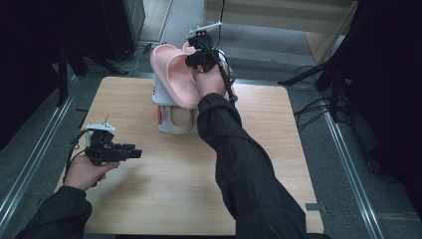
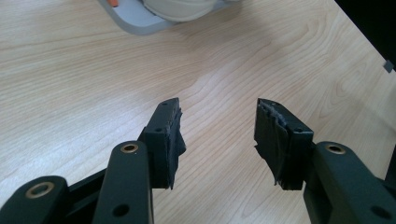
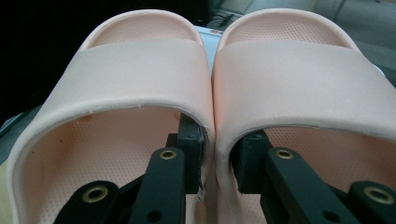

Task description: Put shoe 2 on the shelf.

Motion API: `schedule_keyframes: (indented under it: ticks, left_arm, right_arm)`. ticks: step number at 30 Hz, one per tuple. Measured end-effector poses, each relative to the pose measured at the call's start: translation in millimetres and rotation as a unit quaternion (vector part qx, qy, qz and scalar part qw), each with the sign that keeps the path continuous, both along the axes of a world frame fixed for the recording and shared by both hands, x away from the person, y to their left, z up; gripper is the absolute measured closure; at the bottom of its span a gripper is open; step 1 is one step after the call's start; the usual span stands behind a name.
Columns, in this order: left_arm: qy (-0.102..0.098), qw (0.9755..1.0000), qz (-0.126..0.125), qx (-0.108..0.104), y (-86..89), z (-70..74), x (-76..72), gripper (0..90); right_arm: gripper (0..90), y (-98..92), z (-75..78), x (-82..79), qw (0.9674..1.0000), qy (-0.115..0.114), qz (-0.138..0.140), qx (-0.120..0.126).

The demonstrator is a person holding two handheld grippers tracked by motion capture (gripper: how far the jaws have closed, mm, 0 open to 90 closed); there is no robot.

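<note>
We have the table [image 1: 149, 199] mostly bare; a grey rack [image 1: 160, 97] sits at its far edge, a beige slipper [image 1: 180, 121] on the lower shelf. Pink slippers [image 1: 174, 74] are held as a pair above the rack top, tilted up. Right gripper [image 3: 217, 161] has one jaw inside each slipper, pinching the two inner side walls together, so both move as one. Looks like we're shelving the pair. Left gripper [image 2: 217, 140] hovers near the table, jaws spread, nothing between them, kept clear on the near left.
</note>
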State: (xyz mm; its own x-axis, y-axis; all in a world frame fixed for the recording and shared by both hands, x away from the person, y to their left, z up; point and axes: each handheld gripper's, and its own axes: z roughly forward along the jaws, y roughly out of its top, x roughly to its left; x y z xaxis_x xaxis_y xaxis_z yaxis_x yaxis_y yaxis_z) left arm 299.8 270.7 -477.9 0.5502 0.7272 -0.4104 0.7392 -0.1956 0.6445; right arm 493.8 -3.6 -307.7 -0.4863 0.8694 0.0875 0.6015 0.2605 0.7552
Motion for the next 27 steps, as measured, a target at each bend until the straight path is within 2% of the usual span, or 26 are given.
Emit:
schedule_keyframes:
  ticks: [2, 6, 11, 17, 22, 27]
  left_arm:
    - [-0.002, 1.0, -0.005, 0.001, -1.6, 0.4, 1.7, 50.4]
    - [-0.003, 0.9999, -0.013, -0.006, -5.7, 1.0, 5.8, 50.5]
    - [-0.003, 0.9997, -0.024, -0.003, -10.6, 0.7, 11.5, 50.4]
    - [-0.005, 0.9995, -0.03, -0.005, -14.7, 1.5, 15.0, 50.5]
    - [-0.004, 0.9995, -0.032, -0.002, -15.8, 0.8, 16.5, 50.5]
    - [-0.002, 0.9995, -0.031, -0.003, -15.1, 1.0, 16.1, 50.5]
  right_arm:
    - [76.7, 3.5, -3.9, 6.9, 0.9999, 0.005, -0.015, -0.004]
    - [76.6, 12.2, -10.4, 14.7, 0.9982, -0.004, -0.055, -0.025]
    - [76.6, 20.5, -15.3, 21.4, 0.9948, -0.001, -0.1, -0.02]
    - [76.4, 29.6, -17.3, 28.6, 0.9922, -0.003, -0.122, -0.022]
    - [75.8, 29.4, -19.3, 33.6, 0.9902, 0.001, -0.139, -0.002]
    - [75.4, 28.8, -23.8, 37.0, 0.9886, 0.006, -0.15, -0.004]
